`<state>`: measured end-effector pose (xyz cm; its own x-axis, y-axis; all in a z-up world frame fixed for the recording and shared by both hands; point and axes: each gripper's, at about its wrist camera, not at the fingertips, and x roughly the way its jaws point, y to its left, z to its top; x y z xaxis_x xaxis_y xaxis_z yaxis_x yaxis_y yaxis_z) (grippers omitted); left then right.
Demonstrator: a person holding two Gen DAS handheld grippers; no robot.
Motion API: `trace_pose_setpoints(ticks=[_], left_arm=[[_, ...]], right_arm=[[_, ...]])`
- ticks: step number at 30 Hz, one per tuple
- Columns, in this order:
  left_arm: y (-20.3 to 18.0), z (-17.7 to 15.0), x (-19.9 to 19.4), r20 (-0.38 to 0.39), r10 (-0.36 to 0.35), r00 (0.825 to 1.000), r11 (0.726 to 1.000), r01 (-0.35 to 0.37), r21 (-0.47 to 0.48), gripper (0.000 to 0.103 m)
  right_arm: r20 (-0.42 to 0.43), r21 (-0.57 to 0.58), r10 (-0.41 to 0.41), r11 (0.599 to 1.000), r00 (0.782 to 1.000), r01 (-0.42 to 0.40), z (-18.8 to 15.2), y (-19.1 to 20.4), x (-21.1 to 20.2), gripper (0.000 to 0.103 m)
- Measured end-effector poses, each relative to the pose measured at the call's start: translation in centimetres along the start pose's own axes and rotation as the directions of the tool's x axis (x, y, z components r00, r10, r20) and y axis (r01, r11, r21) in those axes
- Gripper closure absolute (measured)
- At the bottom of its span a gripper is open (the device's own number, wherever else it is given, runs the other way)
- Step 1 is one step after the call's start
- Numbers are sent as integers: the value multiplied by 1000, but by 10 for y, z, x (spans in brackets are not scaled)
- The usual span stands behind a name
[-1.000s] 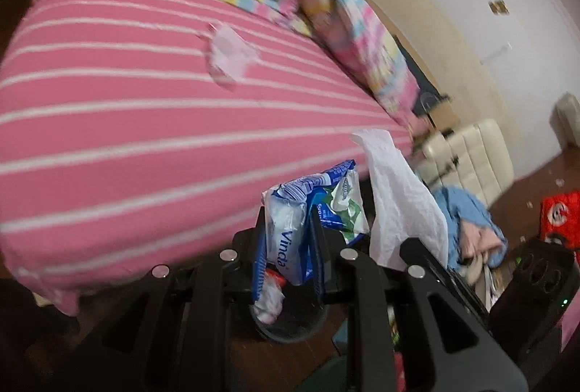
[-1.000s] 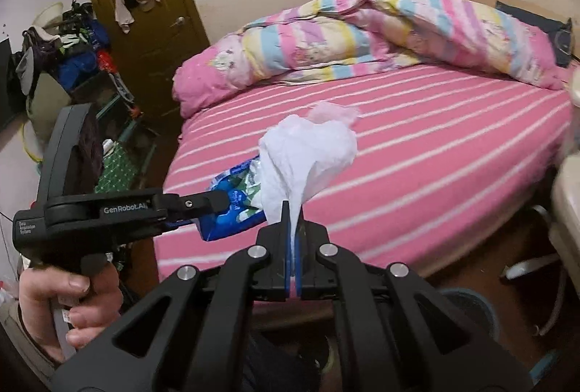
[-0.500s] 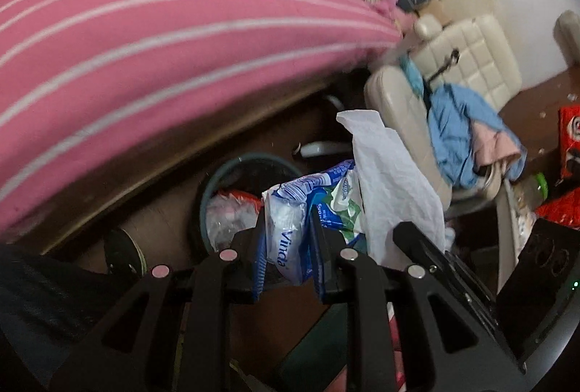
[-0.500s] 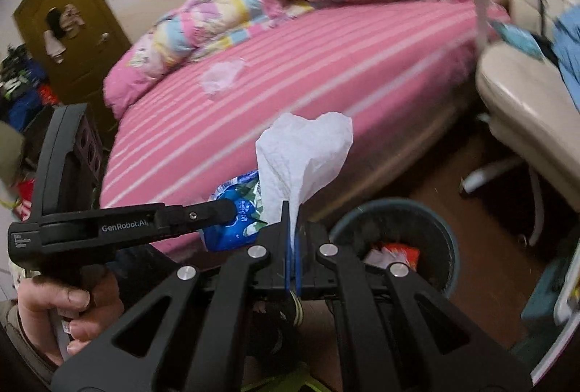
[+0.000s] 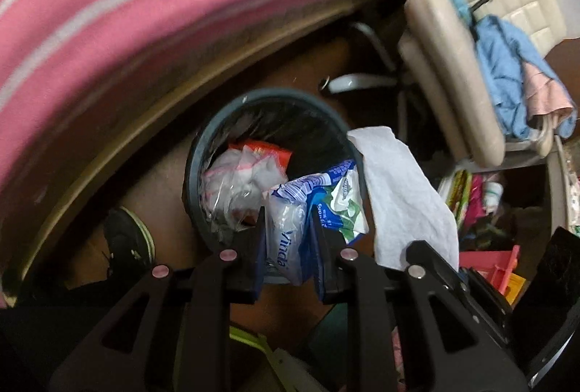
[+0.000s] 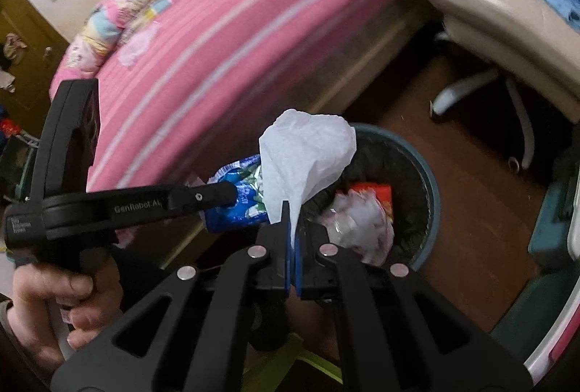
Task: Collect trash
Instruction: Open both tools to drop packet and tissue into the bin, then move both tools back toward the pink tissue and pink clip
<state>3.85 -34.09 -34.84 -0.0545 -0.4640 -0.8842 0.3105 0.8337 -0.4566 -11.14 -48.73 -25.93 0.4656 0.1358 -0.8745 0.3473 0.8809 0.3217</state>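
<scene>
My left gripper [image 5: 288,221] is shut on a blue and white tissue pack wrapper [image 5: 311,207], held over the near rim of a round dark waste bin [image 5: 197,152] on the floor. The bin holds clear plastic and a red wrapper [image 5: 261,151]. My right gripper [image 6: 293,210] is shut on a white crumpled tissue [image 6: 308,149], above the same bin [image 6: 431,189]. In the right wrist view the left gripper [image 6: 232,192] and its blue wrapper [image 6: 232,214] come in from the left, held by a hand [image 6: 54,290]. The tissue [image 5: 402,196] shows right of the wrapper in the left view.
A bed with a pink striped sheet [image 5: 145,0] runs close behind the bin. A cream office chair [image 5: 456,58] with blue clothing on it stands to the right. A dark shoe [image 5: 127,243] lies left of the bin. Clutter fills the floor at the right [image 5: 478,196].
Both grippers dropped from bed height and tipped downward, still holding wrapper and tissue. The bin has come from the frame's bottom edge to directly under them.
</scene>
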Motion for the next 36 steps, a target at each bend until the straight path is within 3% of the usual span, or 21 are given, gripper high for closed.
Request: trace_pose_setpoints(ticks=[13, 18, 19, 20, 23, 27, 34, 36], left_arm=[[-1, 14, 72, -160, 33, 987, 999, -33, 0, 81], [0, 16, 86, -196, 69, 978, 998, -69, 7, 72], [0, 16, 87, -195, 67, 978, 998, -68, 2, 63], [1, 17, 86, -191, 70, 979, 997, -71, -1, 52], [3, 19, 83, -177, 65, 982, 998, -69, -15, 44], [3, 19, 80, -166, 52, 985, 998, -57, -24, 37], [4, 21, 56, -102, 27, 994, 998, -33, -56, 23], [6, 21, 49, -90, 17, 996, 997, -23, -71, 22]], right_arm=[[-144, 68, -71, 994, 987, 82, -15, -37, 52, 99], [-168, 76, -87, 992, 982, 101, -17, -40, 63, 98], [-169, 75, -90, 992, 982, 103, -18, -40, 64, 98], [-168, 75, -93, 991, 981, 106, -19, -41, 64, 91], [-160, 81, -106, 989, 981, 120, -20, -42, 66, 63], [-159, 81, -127, 987, 979, 141, -21, -42, 63, 54], [-100, 65, -163, 983, 982, 170, -15, -33, 41, 25], [-77, 49, -169, 984, 983, 173, -13, -26, 33, 21]])
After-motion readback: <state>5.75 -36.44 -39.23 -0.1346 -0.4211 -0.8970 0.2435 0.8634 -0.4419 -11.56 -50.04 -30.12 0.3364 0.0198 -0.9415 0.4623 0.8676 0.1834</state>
